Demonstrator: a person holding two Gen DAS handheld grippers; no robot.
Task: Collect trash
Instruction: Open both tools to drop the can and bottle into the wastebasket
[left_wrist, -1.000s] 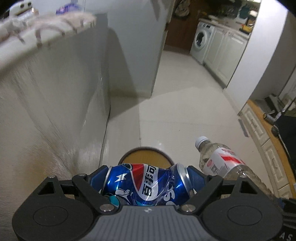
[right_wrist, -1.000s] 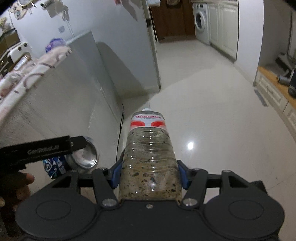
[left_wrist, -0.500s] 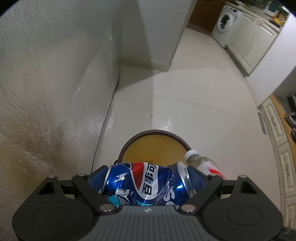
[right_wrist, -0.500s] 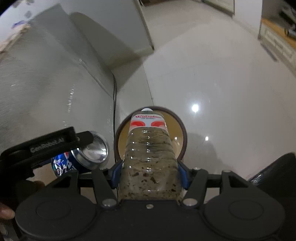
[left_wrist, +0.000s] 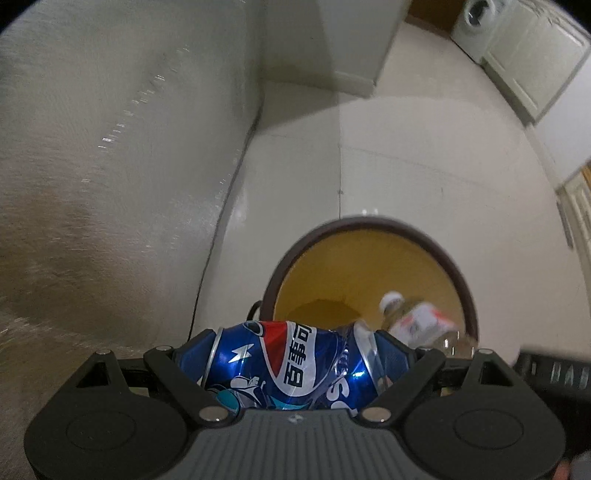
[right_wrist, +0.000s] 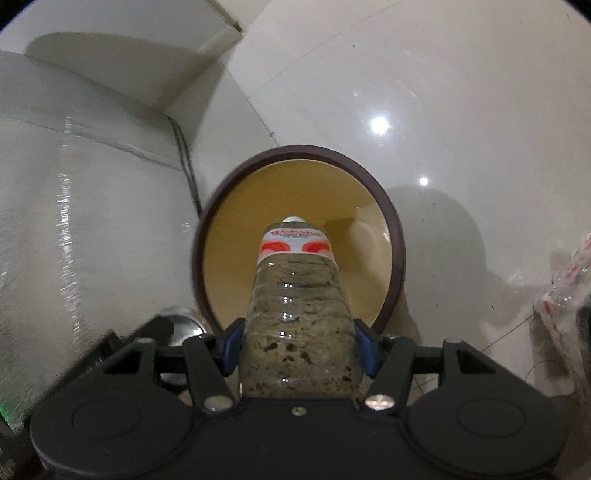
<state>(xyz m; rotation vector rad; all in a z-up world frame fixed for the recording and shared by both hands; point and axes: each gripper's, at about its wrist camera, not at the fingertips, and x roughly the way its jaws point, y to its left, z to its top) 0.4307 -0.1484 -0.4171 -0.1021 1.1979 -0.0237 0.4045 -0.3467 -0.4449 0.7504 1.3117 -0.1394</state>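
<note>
Left tongs (left_wrist: 293, 363) clamped on crushed Pepsi can (left_wrist: 291, 365), just short of bin (left_wrist: 373, 225) rim. Right tongs (right_wrist: 297, 350) clamped on plastic bottle (right_wrist: 297, 325), cap pointing into bin (right_wrist: 303, 153).

Can (left_wrist: 291, 365) and bottle (right_wrist: 297, 317) above bin (right_wrist: 391, 221), cabinet (right_wrist: 74, 221) to its left.

- I am in a home, near the kitchen.
- I see a washing machine (left_wrist: 474, 16) beside white cupboards (left_wrist: 532, 55).
- The shiny tile floor (right_wrist: 443, 110) has a bin (right_wrist: 391, 221) on it.
</note>
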